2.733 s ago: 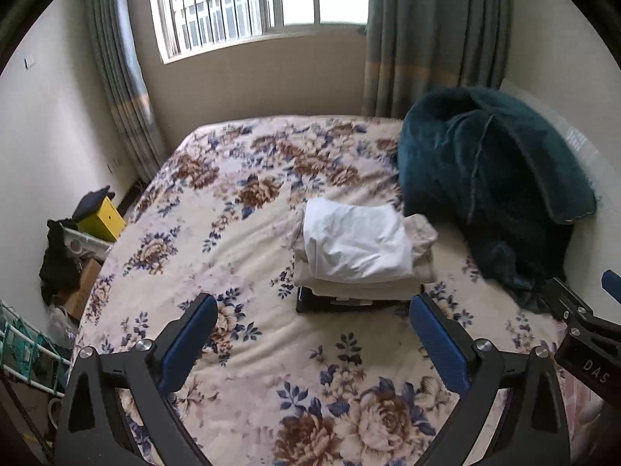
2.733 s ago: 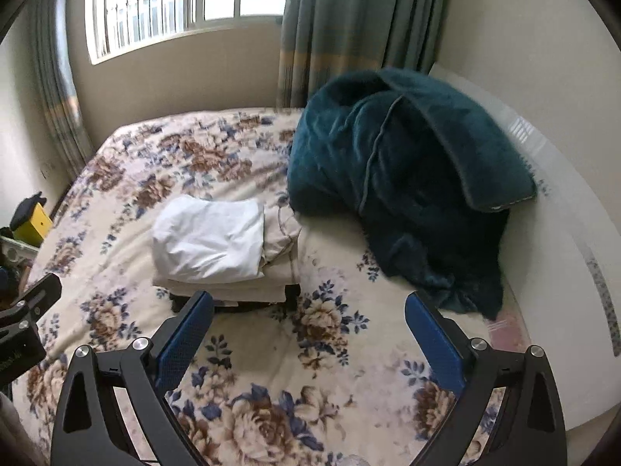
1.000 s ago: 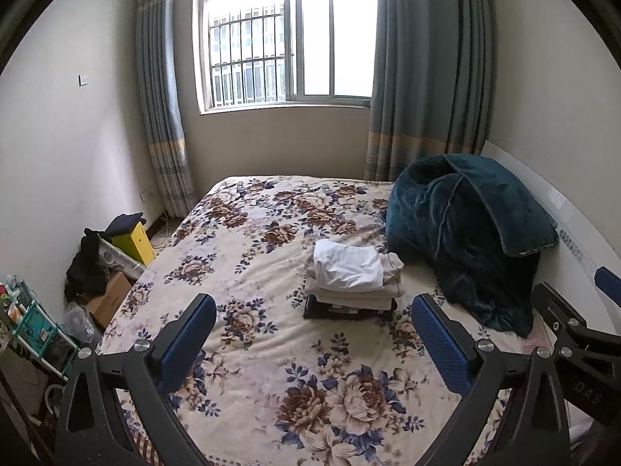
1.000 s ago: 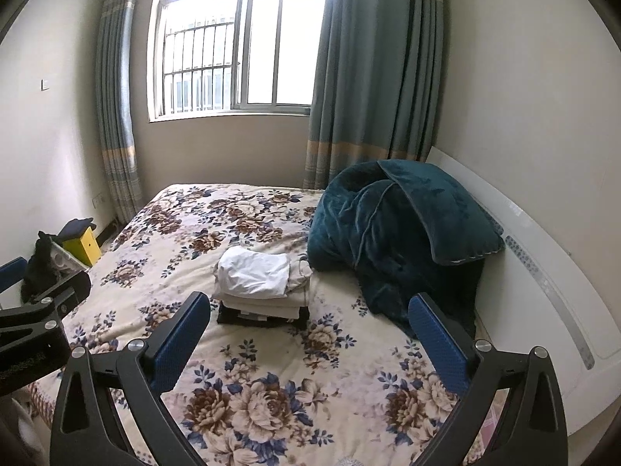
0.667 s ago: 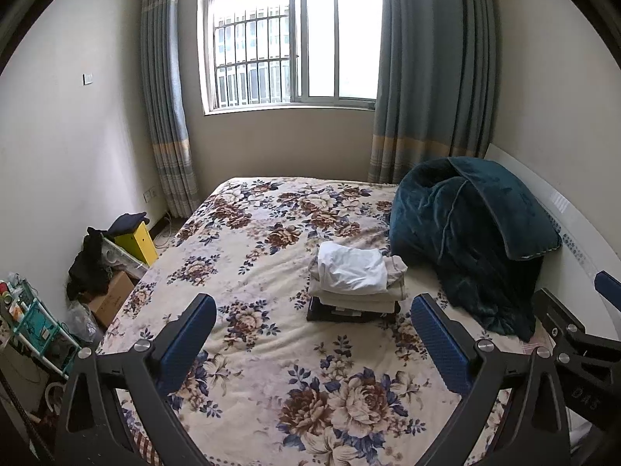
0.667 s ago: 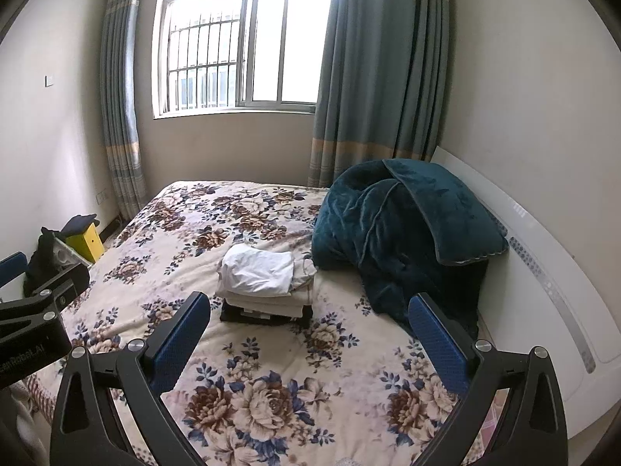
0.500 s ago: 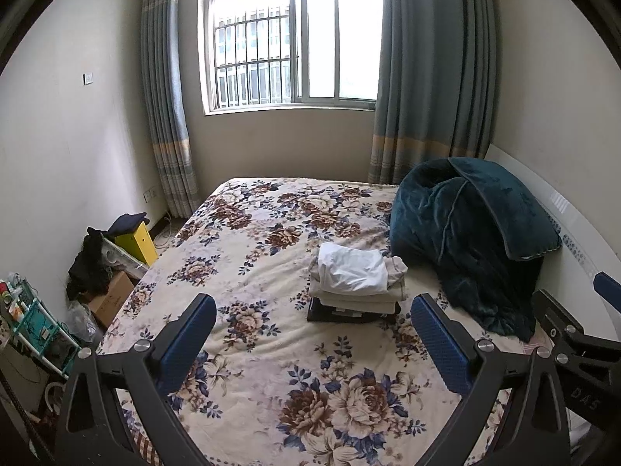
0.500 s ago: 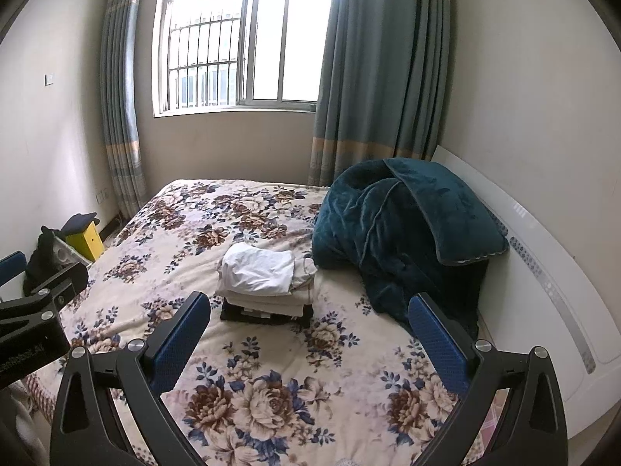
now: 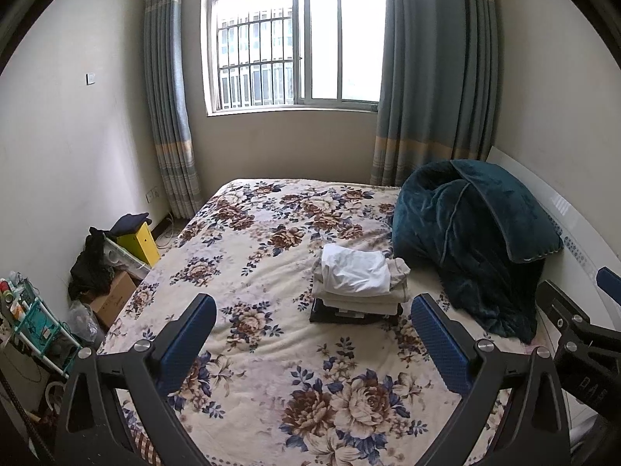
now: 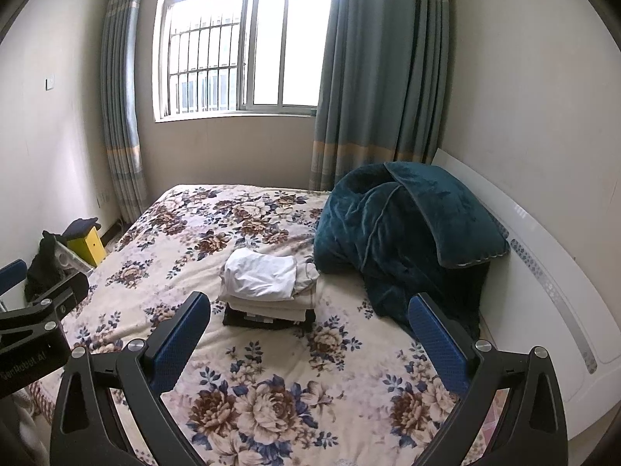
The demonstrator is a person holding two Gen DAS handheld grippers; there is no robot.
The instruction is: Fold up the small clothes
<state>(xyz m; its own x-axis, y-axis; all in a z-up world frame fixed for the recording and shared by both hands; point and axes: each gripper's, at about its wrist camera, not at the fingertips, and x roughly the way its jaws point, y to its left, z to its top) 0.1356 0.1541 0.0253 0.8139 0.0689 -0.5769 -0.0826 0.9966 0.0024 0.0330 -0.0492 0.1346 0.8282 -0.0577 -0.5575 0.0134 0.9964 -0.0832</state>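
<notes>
While both tools hang back from the bed with nothing in them, the step in hand looks like a check of the finished pile or a search for the next garment.

Floor clutter: a yellow box (image 9: pixel 141 242) and a cardboard box (image 9: pixel 114 297) sit on the floor off the bed's left side, well apart from the work; no loose small garment is clear among them.

Left gripper (image 9: pixel 312 334): jaws spread wide, empty, held above the near part of the bed (image 9: pixel 240 256). Keep it spread and come in low toward the pile's left edge, so the pads slide under cloth rather than push it.

Stack of folded clothes (image 9: pixel 355 291): it rests mid-bed, a white piece (image 10: pixel 262 273) on top, cream layers below, a dark item at the bottom. The top piece looks puffy and slightly off square; my judgement is that it needs pressing flat or its right edge tucking.

Right gripper (image 10: pixel 310 334): jaws also wide, holding nothing, hovering short of the pile. Use it to steady the right side while the left works, since a one-sided nudge could topple the layers.

Teal blanket (image 10: pixel 399 233): heaped just beside the stack on the right, against the headboard (image 10: pixel 543 272). Steer clear; snagging it may drag the pile.
</notes>
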